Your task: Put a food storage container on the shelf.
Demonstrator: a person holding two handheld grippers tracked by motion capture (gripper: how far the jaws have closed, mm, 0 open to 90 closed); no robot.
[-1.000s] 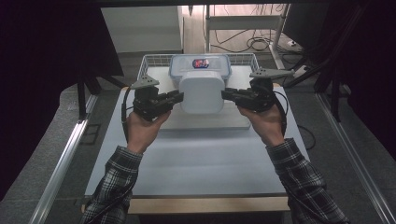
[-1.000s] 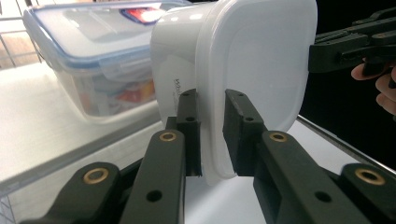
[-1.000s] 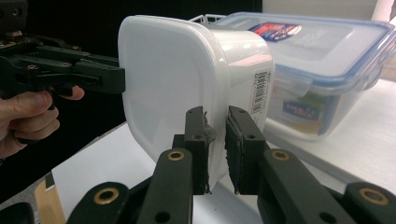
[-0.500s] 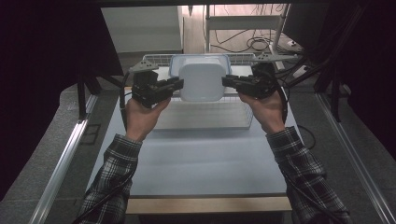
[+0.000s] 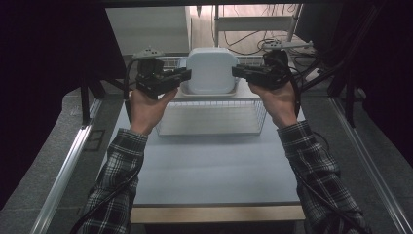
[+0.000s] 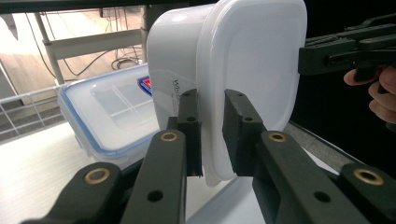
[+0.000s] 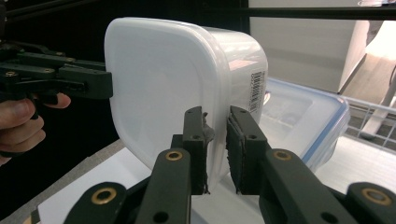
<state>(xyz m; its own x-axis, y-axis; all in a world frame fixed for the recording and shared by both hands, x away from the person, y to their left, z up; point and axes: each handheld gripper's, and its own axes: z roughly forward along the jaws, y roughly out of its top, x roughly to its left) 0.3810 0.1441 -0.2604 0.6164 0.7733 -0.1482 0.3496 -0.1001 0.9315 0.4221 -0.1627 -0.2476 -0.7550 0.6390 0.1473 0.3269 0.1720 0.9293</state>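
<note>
A white plastic tub (image 5: pixel 211 69) hangs tilted on its side in the air above the wire basket (image 5: pixel 212 119). My left gripper (image 5: pixel 187 74) is shut on the tub's left rim. My right gripper (image 5: pixel 235 72) is shut on its right rim. In the left gripper view the jaws (image 6: pixel 212 126) pinch the tub's flange (image 6: pixel 252 70), with the other gripper (image 6: pixel 345 51) at the far edge. The right gripper view shows its own jaws (image 7: pixel 217 140) clamped on the rim of the tub (image 7: pixel 159 84). A barcode label sits on the tub's side.
A clear box with a blue-edged lid (image 6: pixel 112 116) lies behind and below the tub, also visible as the lidded box (image 7: pixel 303 121). The basket stands at the far half of the grey table (image 5: pixel 214 165). Dark curtains flank both sides, and metal rails run along the floor.
Both hands have raised the white tub and carried it farther from the person. It now hides the blue-lidded box in the high view.
</note>
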